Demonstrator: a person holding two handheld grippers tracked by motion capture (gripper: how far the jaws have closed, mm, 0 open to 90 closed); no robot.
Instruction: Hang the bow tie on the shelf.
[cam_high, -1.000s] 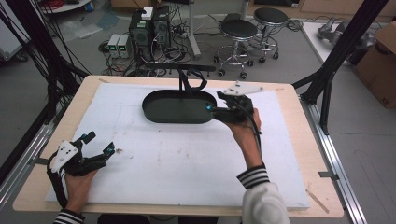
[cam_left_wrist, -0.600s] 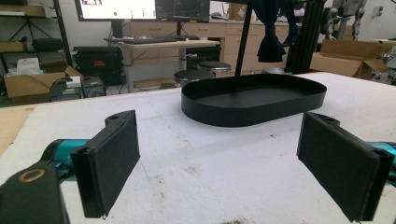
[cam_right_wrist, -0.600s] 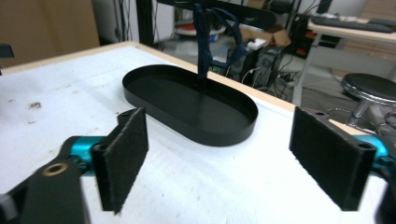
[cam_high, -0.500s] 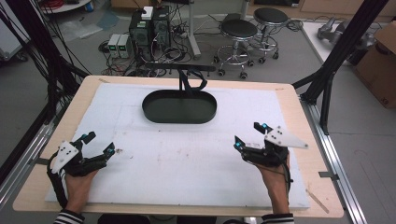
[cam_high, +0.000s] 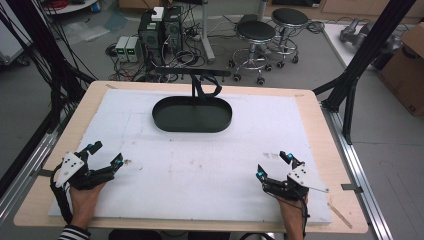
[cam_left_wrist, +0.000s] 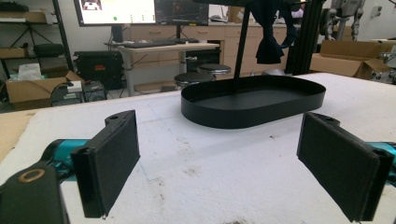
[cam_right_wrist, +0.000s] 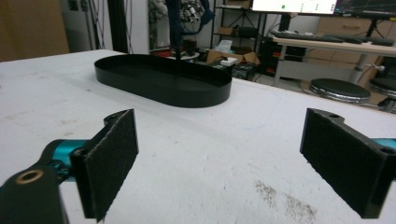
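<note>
A black oval tray (cam_high: 156, 116) lies at the back middle of the white table cover, with nothing in it. Behind it a black post carries a dark cloth (cam_high: 202, 89) that hangs over the tray's far rim. My left gripper (cam_high: 105, 154) rests open near the front left corner, with nothing between its pads. My right gripper (cam_high: 273, 165) rests open near the front right, also holding nothing. In the left gripper view the gripper (cam_left_wrist: 219, 163) faces the tray (cam_left_wrist: 252, 119) and the cloth (cam_left_wrist: 271, 32). In the right gripper view the gripper (cam_right_wrist: 219, 163) looks at the tray (cam_right_wrist: 163, 91) from the other side.
The white cover (cam_high: 200, 165) carries faint dirt marks. Wooden table edges (cam_high: 320, 120) frame it, and black frame posts (cam_high: 350, 85) stand at the right. Stools (cam_high: 255, 35) and computer boxes (cam_high: 160, 25) sit on the floor beyond the table.
My right gripper has drawn back from the tray's right end to the front right of the table. The left gripper has stayed where it was.
</note>
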